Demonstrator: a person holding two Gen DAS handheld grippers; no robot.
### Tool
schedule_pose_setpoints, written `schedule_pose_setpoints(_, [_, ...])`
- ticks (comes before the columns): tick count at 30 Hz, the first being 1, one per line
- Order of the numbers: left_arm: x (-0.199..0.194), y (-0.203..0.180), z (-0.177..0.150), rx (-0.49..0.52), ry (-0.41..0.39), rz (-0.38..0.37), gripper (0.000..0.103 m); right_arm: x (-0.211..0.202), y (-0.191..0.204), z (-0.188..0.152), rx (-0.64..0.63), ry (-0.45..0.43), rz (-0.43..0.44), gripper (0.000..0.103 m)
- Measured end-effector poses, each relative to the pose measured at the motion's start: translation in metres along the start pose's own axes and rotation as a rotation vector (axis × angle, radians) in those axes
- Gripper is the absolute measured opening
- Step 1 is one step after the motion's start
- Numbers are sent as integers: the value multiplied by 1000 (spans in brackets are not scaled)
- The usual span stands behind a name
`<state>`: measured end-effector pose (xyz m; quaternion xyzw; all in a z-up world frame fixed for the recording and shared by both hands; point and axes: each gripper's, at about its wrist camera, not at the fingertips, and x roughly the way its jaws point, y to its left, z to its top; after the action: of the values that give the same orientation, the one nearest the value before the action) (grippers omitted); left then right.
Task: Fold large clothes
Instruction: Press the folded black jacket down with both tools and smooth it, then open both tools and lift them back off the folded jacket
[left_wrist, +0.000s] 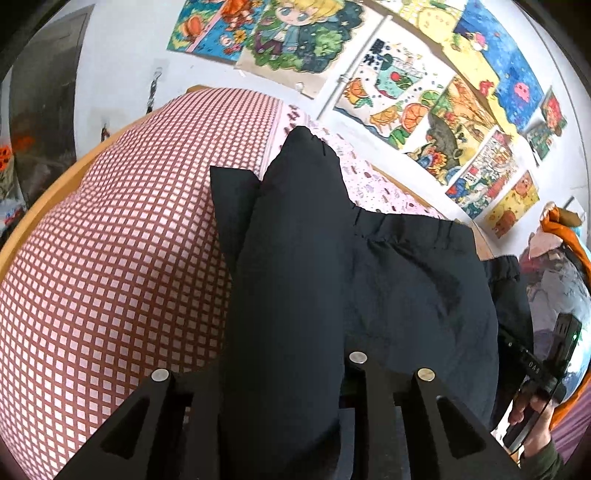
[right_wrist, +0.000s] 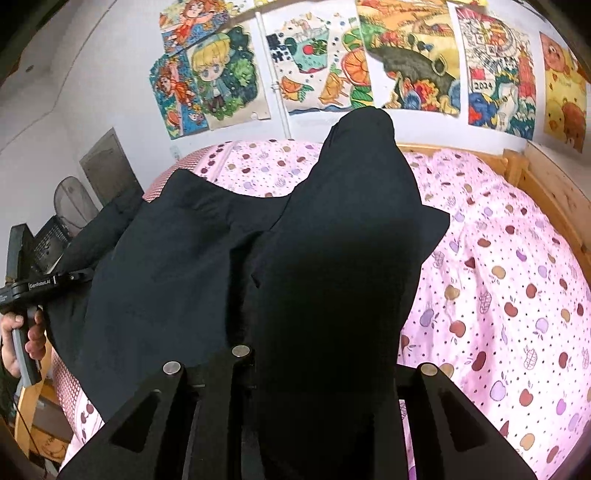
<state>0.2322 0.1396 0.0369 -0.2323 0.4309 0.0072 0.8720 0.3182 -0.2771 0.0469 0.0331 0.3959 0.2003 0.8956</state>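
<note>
A large black garment (left_wrist: 332, 266) with a gathered elastic edge hangs spread between my two grippers above the bed; it also fills the right wrist view (right_wrist: 229, 266). My left gripper (left_wrist: 288, 373) is shut on a bunched part of the black garment that covers its fingertips. My right gripper (right_wrist: 325, 365) is shut on another bunched part that rises in a peak in front of the camera. Each gripper's handle shows in the other's view, the right one (left_wrist: 543, 373) and the left one (right_wrist: 33, 291).
The bed has a red-and-white checked sheet (left_wrist: 110, 240) and a pink apple-print quilt (right_wrist: 498, 277), with a wooden frame (right_wrist: 550, 188). Colourful posters (right_wrist: 332, 62) cover the wall behind. A pile of clothes (left_wrist: 554, 266) lies at the right.
</note>
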Motion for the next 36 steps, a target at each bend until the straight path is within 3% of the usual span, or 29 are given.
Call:
schedule_pose_setpoints(9, [5,-5,6,37,27,41,35,18,-6,-9,64,29,-67,27])
schedule_pose_setpoints(11, [6,-4,6,42,34,52,38,19,-7,-9,75,33,-82,32])
schedule_pose_setpoints(12, [7,-3,6,40,38,61,44,20,-7,-9,79,36,-91,34])
schedule_pose_setpoints(14, [8,-2,6,34,47,65,56,20,-7,-9,80,41,-112,50])
schedule_pose_setpoints(16, [7,-2,5,24,46,53,70,22,-5,-10,78,49,-123,58])
schedule_pose_setpoints(18, [7,-4,5,13,37,57,79,24,-4,-11,74,61,-144,61])
schedule_pose_setpoints(23, [1,-15,1,57,-11,142,91,23,-4,-13,75,61,-185,65])
schedule_pose_setpoints(27, [-11,-22,-2,83,-74,187,95,17,-6,-12,82,41,-254,65])
schedule_pose_setpoints(30, [-17,-24,-2,89,-97,194,96,9,-5,-8,65,6,-315,76])
schedule_pose_setpoints(36, [-33,-26,-8,94,-158,181,100,-9,-2,-7,77,-60,-316,80])
